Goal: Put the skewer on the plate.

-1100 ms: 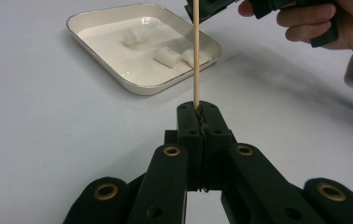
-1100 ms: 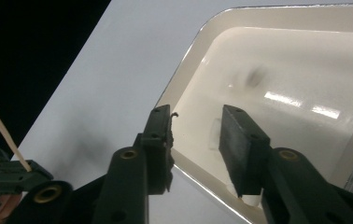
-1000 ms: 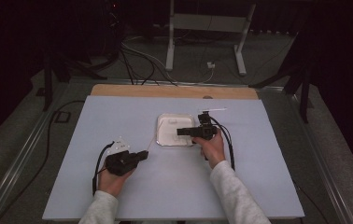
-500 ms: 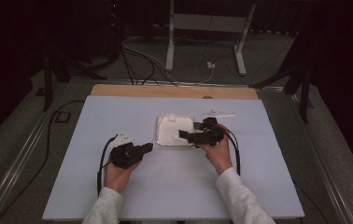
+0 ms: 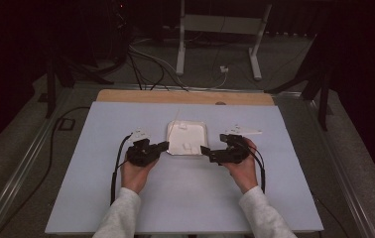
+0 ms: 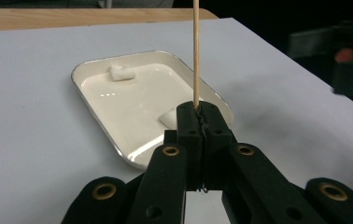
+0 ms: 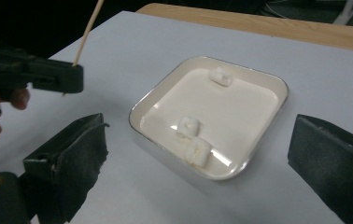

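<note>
My left gripper (image 6: 198, 116) is clamped tight on a wooden skewer (image 6: 195, 51), upright above the white tray (image 5: 203, 126) mid-table. My right gripper (image 7: 198, 154), jaws just opened wide, holds nothing; three marshmallows (image 7: 198, 150) lie in the tray.

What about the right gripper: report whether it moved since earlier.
Yes: right gripper drew back from over the tray toward the person, jaws just opening, empty.
</note>
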Motion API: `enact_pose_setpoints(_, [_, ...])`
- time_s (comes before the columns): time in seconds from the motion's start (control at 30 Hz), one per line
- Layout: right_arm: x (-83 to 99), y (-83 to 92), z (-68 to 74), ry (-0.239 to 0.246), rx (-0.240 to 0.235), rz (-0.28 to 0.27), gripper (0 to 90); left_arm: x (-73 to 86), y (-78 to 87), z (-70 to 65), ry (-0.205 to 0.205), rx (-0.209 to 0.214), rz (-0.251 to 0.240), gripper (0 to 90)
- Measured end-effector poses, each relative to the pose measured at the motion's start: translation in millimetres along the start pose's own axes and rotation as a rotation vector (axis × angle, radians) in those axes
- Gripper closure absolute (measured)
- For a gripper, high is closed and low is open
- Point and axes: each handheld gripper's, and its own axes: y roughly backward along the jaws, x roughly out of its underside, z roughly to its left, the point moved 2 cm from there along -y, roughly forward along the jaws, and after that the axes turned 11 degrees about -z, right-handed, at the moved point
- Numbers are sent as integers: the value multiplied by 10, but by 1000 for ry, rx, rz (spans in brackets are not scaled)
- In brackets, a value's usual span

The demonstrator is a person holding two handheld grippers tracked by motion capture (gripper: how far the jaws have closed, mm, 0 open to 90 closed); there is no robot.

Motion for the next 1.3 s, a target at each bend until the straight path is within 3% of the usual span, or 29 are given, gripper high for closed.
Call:
enact_pose_setpoints(0.2, [78, 127, -21, 19, 23, -5, 44, -10, -201, 43, 34, -27, 23, 900])
enact_pose_setpoints(0.5, [202, 308, -83, 8, 43, -6, 48, 116, -606, 149, 84, -103, 127, 898])
enact_pose_setpoints(0.77, [246, 395, -119, -7, 53, -12, 56, 296, -823, 227, 170, -177, 211, 893])
enact_pose_setpoints(0.83, [244, 400, -115, -5, 55, -14, 57, 302, -834, 224, 189, -185, 208, 885])
enact_pose_setpoints(0.93, [235, 408, -104, -3, 52, -19, 57, 287, -837, 223, 219, -185, 200, 806])
enact_pose_setpoints(1.03, [231, 414, -95, -2, 49, -22, 57, 275, -826, 218, 221, -187, 194, 687])
enact_pose_setpoints(1.2, [227, 435, -97, -3, 48, -26, 56, 195, -734, 193, 219, -129, 164, 457])
enact_pose_setpoints(1.3, [225, 458, -101, -4, 45, -35, 54, 102, -619, 144, 162, -94, 125, 356])
